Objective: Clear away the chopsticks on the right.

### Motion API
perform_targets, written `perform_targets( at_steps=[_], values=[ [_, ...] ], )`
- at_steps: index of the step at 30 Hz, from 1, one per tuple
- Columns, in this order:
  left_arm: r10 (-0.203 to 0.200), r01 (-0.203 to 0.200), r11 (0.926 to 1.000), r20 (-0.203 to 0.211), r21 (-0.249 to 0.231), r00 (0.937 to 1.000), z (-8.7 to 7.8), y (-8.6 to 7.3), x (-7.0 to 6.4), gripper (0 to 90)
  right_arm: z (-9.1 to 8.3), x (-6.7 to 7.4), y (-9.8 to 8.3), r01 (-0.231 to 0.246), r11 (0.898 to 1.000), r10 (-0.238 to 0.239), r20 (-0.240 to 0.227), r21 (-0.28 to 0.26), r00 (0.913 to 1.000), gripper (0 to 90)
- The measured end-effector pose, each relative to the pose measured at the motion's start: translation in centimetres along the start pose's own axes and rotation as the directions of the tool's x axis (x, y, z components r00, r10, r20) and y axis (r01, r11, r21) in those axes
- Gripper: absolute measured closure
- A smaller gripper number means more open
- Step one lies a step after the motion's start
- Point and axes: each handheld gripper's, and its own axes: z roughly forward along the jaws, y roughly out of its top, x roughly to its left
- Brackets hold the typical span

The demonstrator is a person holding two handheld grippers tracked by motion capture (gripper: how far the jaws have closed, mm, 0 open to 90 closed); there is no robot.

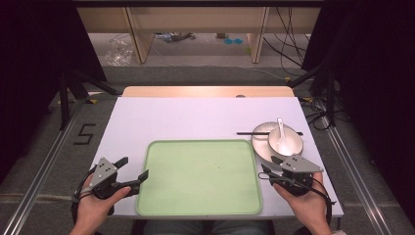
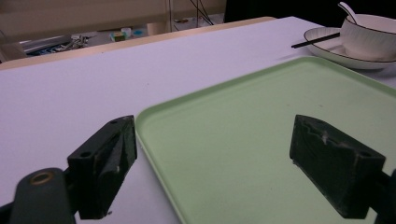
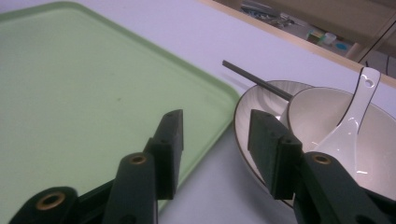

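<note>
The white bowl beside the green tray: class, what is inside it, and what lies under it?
Inside the bowl rests a white spoon. Under it is a plate, with dark chopsticks across the plate's rim. The bowl covers the plate's middle, so anything there cannot be seen.

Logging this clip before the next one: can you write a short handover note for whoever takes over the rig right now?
Left hand-held gripper: open, holding nothing, at the flat light-green plastic tray's left edge.
Right hand-held gripper: open, holding nothing, beside the white plate.
On that plate: white ceramic bowl with white spoon inside; black chopsticks lie across the plate rim.
Done: nothing on the tray.
Left: probably moving the dishes onto it.
</note>
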Motion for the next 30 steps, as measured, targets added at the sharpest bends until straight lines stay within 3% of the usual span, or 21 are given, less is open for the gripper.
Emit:
perform_targets(
  at_steps=[9, 15, 18, 22, 23, 25, 27, 28, 29, 30],
  values=[
    [0.002, -0.002, 0.9999, 0.029, -0.010, 0.9996, 0.0, 0.0, -0.1, 15.5, 2.0, -1.7, 1.1, -0.009, 1.000, 0.009, 0.045, 0.007, 0.9990, 75.0],
    [0.010, -0.009, 0.9999, 0.050, -0.004, 0.9987, 0.0, -0.1, -0.5, 15.5, 4.8, -3.8, 3.3, -0.005, 1.000, 0.003, 0.083, 0.022, 0.9965, 88.8],
    [0.017, -0.017, 0.9998, 0.054, 0.000, 0.9984, -0.1, -0.1, -0.6, 15.5, 5.9, -4.5, 4.0, -0.007, 0.999, 0.003, 0.085, 0.045, 0.9964, 90.0],
    [0.010, -0.010, 0.9999, 0.061, 0.004, 0.9981, 0.0, -0.2, -0.5, 15.6, 7.5, -5.3, 4.9, -0.052, 0.994, 0.044, 0.083, 0.092, 0.9956, 90.0],
    [0.013, -0.014, 0.9999, 0.064, 0.002, 0.9979, 0.0, -0.2, -0.5, 15.6, 8.2, -5.5, 5.5, -0.050, 0.991, 0.038, 0.091, 0.128, 0.9951, 90.0],
    [0.007, -0.007, 1.0000, 0.065, -0.001, 0.9979, -0.1, -0.2, -0.7, 15.6, 8.9, -5.7, 6.1, -0.073, 0.986, 0.059, 0.099, 0.152, 0.9934, 90.0],
    [0.019, -0.019, 0.9998, 0.063, -0.001, 0.9978, -0.1, -0.2, -0.6, 15.6, 9.6, -6.2, 6.6, -0.067, 0.983, 0.050, 0.103, 0.169, 0.9934, 90.0],
    [0.016, -0.016, 0.9999, 0.064, -0.003, 0.9978, -0.1, -0.3, -0.6, 15.6, 9.7, -6.1, 6.9, -0.113, 0.975, 0.090, 0.122, 0.190, 0.9884, 90.0],
    [0.012, -0.012, 0.9999, 0.064, -0.002, 0.9979, -0.1, -0.3, -0.5, 15.6, 9.9, -6.3, 7.1, -0.119, 0.973, 0.093, 0.137, 0.197, 0.9862, 90.0],
    [0.012, -0.012, 0.9999, 0.063, 0.000, 0.9979, -0.1, -0.3, -0.5, 15.6, 10.1, -6.2, 7.4, -0.146, 0.963, 0.115, 0.144, 0.225, 0.9829, 90.0]
  ],
)
